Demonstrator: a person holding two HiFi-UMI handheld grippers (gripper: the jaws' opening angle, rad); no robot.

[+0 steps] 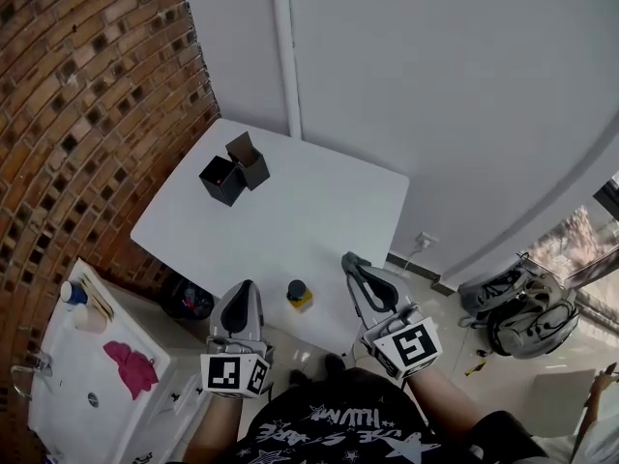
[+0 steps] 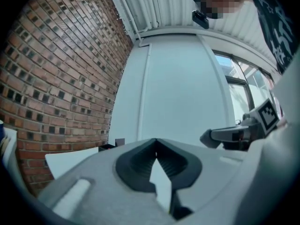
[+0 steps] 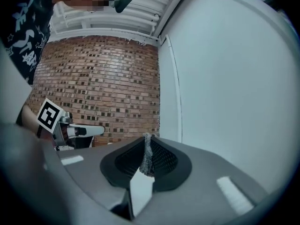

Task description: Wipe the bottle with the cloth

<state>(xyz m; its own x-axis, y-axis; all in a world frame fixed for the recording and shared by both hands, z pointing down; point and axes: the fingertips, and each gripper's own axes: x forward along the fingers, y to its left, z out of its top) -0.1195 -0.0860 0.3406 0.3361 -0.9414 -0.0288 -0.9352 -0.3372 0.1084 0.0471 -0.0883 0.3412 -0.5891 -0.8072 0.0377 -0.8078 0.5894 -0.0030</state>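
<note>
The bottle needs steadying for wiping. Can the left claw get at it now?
Probably yes. The bottle stands alone near the front edge of the table, just right of the left claw, with nothing between them. The claw is shut, so it must open first.

Soft, even daylight fills the room; the brightest source is the window [image 2: 246,86] at the right of the left gripper view, whose panes are washed out. In the head view the white table [image 1: 319,211] is bright and evenly lit. Both gripper views bend strongly: the brick wall [image 3: 93,88] curves and the corners fall black. Close to the lens, the cloth [image 3: 147,156] is soft and unsharp.
</note>
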